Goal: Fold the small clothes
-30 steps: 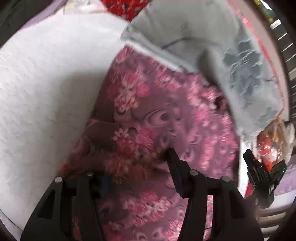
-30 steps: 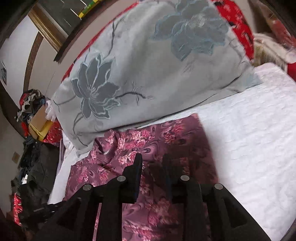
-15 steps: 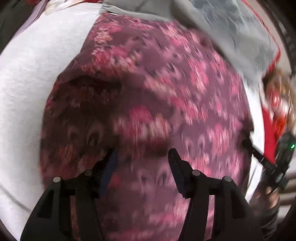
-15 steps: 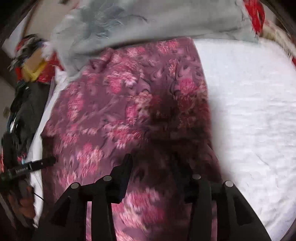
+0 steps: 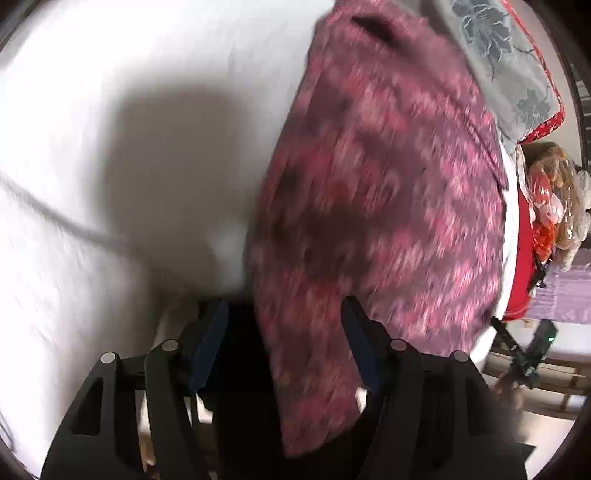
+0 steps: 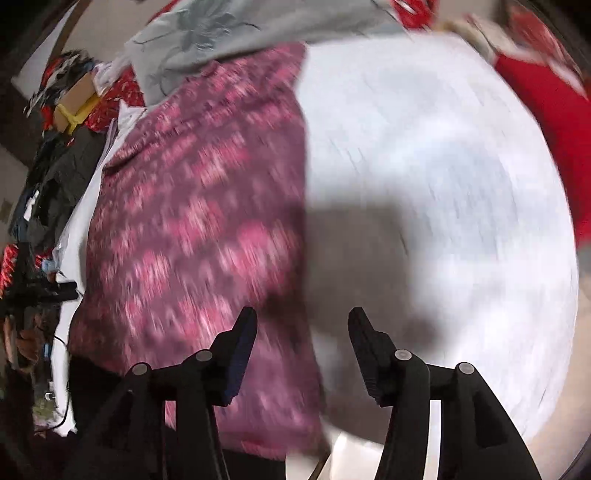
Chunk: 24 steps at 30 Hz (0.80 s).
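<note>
— So where is the purple cloth with pink flowers (image 5: 388, 192)?
— Spread on the white quilted bed cover (image 6: 424, 147), near the grey flowered pillow (image 5: 495, 48).
— And the grippers?
— Left gripper (image 5: 282, 339) and right gripper (image 6: 303, 347) both gape wide, holding nothing.

The right gripper (image 6: 301, 325) hangs with its jaws spread and empty above the near right edge of a blurred maroon floral garment (image 6: 199, 221) lying flat on the white bedspread (image 6: 461, 166), with a grey flowered pillow (image 6: 229, 33) at the garment's far end.
</note>
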Each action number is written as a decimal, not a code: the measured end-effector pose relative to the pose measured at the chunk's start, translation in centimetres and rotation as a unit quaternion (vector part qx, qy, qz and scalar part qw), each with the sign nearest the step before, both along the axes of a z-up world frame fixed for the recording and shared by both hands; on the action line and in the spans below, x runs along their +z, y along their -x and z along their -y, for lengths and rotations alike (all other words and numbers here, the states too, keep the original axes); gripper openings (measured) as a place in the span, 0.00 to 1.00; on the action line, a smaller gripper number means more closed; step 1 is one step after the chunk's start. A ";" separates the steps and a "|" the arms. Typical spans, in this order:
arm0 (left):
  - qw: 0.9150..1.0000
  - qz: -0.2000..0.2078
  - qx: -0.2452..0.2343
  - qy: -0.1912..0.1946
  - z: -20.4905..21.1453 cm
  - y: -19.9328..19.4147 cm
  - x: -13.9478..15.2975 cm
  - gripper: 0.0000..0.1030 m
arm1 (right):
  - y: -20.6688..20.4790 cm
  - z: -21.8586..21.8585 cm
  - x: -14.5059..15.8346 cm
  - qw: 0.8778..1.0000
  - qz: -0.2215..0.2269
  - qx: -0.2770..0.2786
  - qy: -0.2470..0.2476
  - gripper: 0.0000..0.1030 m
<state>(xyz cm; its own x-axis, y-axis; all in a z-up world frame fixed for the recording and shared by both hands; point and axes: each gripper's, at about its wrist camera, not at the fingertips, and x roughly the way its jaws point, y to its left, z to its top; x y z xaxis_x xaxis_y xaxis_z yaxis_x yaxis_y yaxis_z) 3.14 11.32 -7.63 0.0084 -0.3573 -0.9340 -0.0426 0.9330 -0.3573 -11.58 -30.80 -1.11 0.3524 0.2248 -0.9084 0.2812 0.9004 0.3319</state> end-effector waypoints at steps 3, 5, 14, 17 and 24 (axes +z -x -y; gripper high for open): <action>0.999 -0.023 -0.001 0.026 0.3 1.5 -1.0 0.60 | 3.0 0.7 -1.9 0.998 -0.011 -0.028 -0.046 0.54; 1.000 -0.018 -0.008 0.015 1.1 1.8 -0.8 0.61 | 3.8 0.3 -3.0 0.995 -0.014 -0.042 -0.084 0.55; 0.995 0.007 -0.074 -0.070 3.5 3.7 0.7 0.46 | 3.8 -1.5 -5.5 0.984 -0.006 -0.016 -0.175 0.50; 0.990 0.030 -0.088 -0.105 4.6 4.2 1.4 0.20 | 3.5 -2.1 -4.8 0.986 0.005 0.009 -0.169 0.06; 0.996 0.043 -0.066 0.033 4.5 4.1 4.7 0.02 | 3.5 -2.1 -0.3 0.981 0.076 0.027 -0.176 0.05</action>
<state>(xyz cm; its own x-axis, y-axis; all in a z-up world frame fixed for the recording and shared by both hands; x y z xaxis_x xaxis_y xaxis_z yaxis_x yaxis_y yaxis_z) -1.01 6.83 -2.95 0.0369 -0.4203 -0.9066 0.1116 0.9033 -0.4142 -15.11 -28.68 -1.44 0.4574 0.5366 -0.7091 0.1600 0.7347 0.6592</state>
